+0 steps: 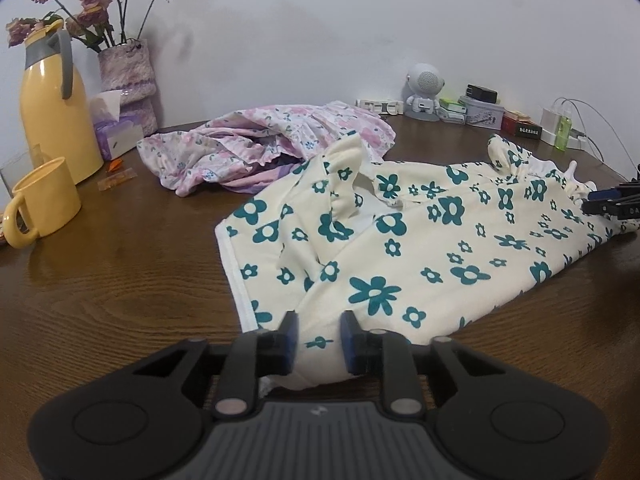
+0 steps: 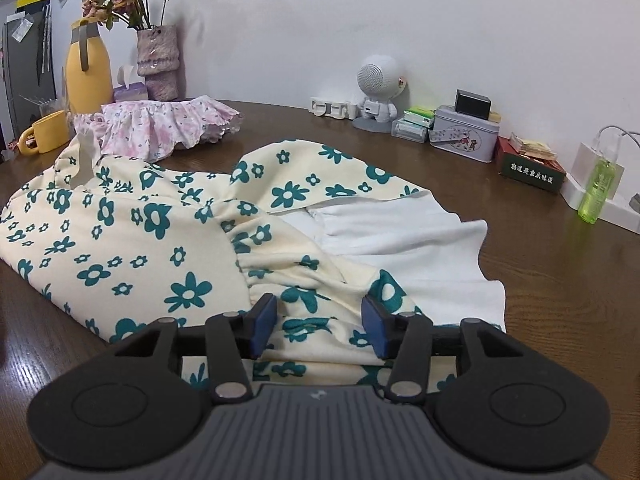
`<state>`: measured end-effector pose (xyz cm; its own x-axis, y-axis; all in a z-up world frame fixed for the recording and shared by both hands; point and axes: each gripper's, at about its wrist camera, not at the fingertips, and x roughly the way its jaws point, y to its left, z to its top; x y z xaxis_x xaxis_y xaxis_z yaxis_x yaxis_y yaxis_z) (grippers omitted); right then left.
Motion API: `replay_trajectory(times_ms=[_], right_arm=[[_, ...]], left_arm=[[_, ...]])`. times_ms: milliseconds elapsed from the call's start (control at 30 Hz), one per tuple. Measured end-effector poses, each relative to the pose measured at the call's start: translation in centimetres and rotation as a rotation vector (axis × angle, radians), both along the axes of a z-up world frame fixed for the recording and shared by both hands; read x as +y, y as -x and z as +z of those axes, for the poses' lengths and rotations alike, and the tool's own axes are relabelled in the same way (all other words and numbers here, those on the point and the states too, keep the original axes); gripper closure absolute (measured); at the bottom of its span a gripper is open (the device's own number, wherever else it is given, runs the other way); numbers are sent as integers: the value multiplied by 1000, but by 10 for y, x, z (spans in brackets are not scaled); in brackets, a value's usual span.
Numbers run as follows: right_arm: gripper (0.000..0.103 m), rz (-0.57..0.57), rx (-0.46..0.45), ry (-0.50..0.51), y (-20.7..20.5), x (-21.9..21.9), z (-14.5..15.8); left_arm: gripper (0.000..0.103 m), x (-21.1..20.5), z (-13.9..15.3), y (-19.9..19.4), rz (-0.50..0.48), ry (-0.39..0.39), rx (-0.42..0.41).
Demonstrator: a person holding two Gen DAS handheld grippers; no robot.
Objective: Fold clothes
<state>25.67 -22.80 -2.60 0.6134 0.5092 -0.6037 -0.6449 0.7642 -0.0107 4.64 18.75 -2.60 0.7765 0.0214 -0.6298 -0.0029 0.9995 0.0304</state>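
A cream dress with teal flowers (image 1: 420, 240) lies spread across the brown wooden table (image 1: 120, 280). Its near corner runs between the blue pads of my left gripper (image 1: 320, 336), which stands open with the pads beside the cloth, not pinching it. In the right wrist view the same dress (image 2: 132, 240) shows its gathered hem and white lining (image 2: 400, 240). My right gripper (image 2: 320, 326) is open just above the hem, with cloth lying under the gap. The right gripper's tips (image 1: 612, 200) also show at the dress's far right end. A pink floral garment (image 1: 256, 144) is crumpled behind the dress.
At the left stand a yellow jug (image 1: 52, 112), a yellow mug (image 1: 44, 200), a vase of dried roses (image 1: 128, 76) and a tissue box (image 1: 116, 132). Along the wall are a white robot speaker (image 2: 376, 92), a tin (image 2: 464, 136), a red box (image 2: 532, 168) and a green bottle (image 2: 598, 188).
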Motion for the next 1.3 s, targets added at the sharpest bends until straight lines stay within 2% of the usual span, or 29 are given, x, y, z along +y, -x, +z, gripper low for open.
replay_trajectory(times_ms=[33, 100, 167, 267, 433, 800, 1067, 1300], right_arm=[[40, -1, -4, -17, 3, -1, 3], [29, 1, -22, -58, 12, -2, 11], [21, 6, -54, -87, 24, -2, 21], [2, 2, -92, -128, 42, 0, 34], [0, -26, -108, -193, 72, 2, 46], [0, -105, -77, -199, 108, -13, 45], [0, -117, -79, -205, 129, -23, 46], [0, -120, -69, -200, 133, -24, 46]], left_arm=[[56, -1, 2, 1, 1, 2, -10], [27, -8, 10, 8, -17, 19, -64], [12, -14, 18, 14, -36, 36, -118], [0, -27, 26, 20, -57, 59, -179], [0, -47, 33, 24, -43, 135, -219], [0, -66, 34, 41, -76, 124, -211], [0, -69, 37, 61, -85, 121, -219], [0, -66, 38, 62, -78, 123, -218]])
